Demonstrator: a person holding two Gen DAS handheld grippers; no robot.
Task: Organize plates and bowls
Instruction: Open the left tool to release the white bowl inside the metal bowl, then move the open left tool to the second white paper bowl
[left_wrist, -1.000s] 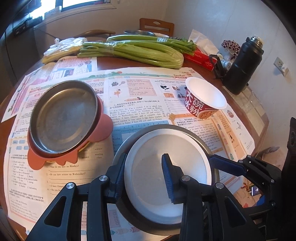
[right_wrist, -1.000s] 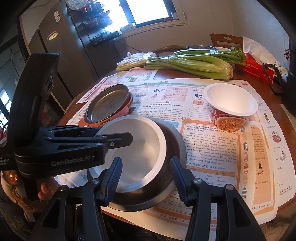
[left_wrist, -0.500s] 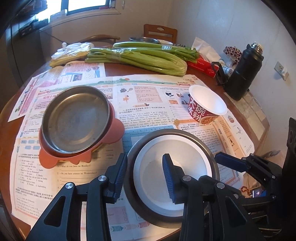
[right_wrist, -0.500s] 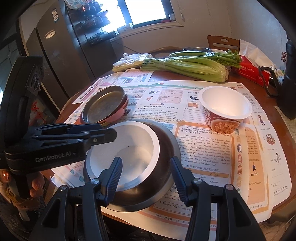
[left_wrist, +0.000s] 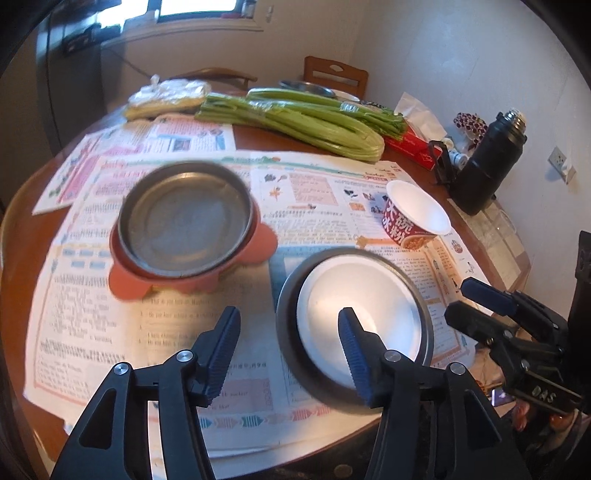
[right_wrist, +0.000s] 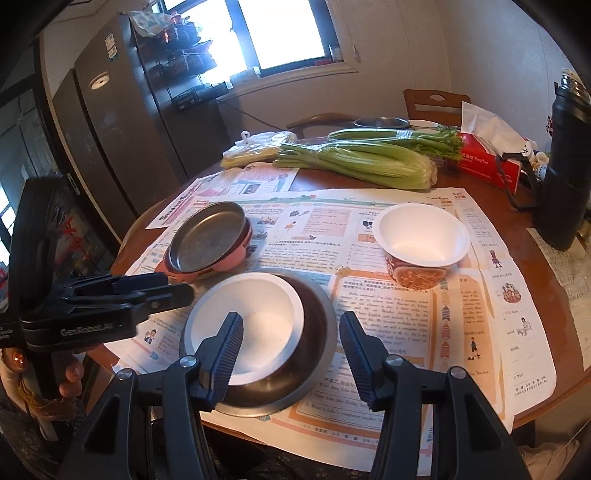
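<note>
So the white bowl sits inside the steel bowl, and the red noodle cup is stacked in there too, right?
Not quite. The white bowl does sit inside the steel bowl, but the red noodle cup stands by itself on the newspaper, apart from them; the right wrist view shows this.

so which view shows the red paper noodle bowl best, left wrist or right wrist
The right wrist view: the red paper noodle bowl sits near the centre, sharp, with its white inside and printed side both showing. In the left wrist view the bowl is smaller, off to the right and slightly blurred.
</note>
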